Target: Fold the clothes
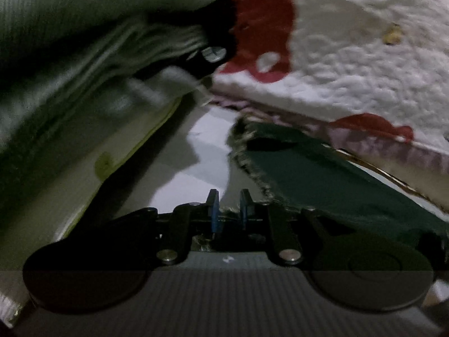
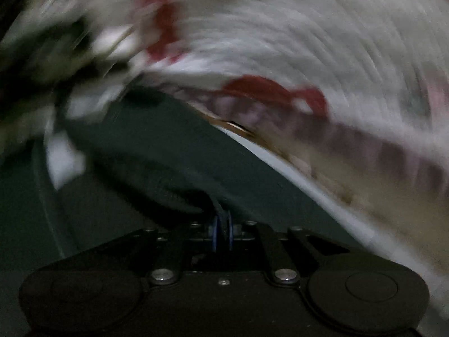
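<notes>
Left wrist view, left gripper (image 1: 229,210) slightly parted, empty, beside dark green cloth (image 1: 322,179), right gripper (image 2: 222,231) clenched on it, red-patterned white quilt (image 1: 350,64) behind.

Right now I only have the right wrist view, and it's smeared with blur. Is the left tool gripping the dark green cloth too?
Observer: No. In the left wrist view the left tool stands open, with a pale surface showing between its blue pads.
Operator: Where is the cloth's edge from there?
Observer: The dark green cloth has a frayed edge running down to just beside the pad at picture right. I cannot tell whether it touches.
Operator: Anything on the other side?
Observer: Pale ribbed fabric hangs across the upper left of that picture.
</notes>
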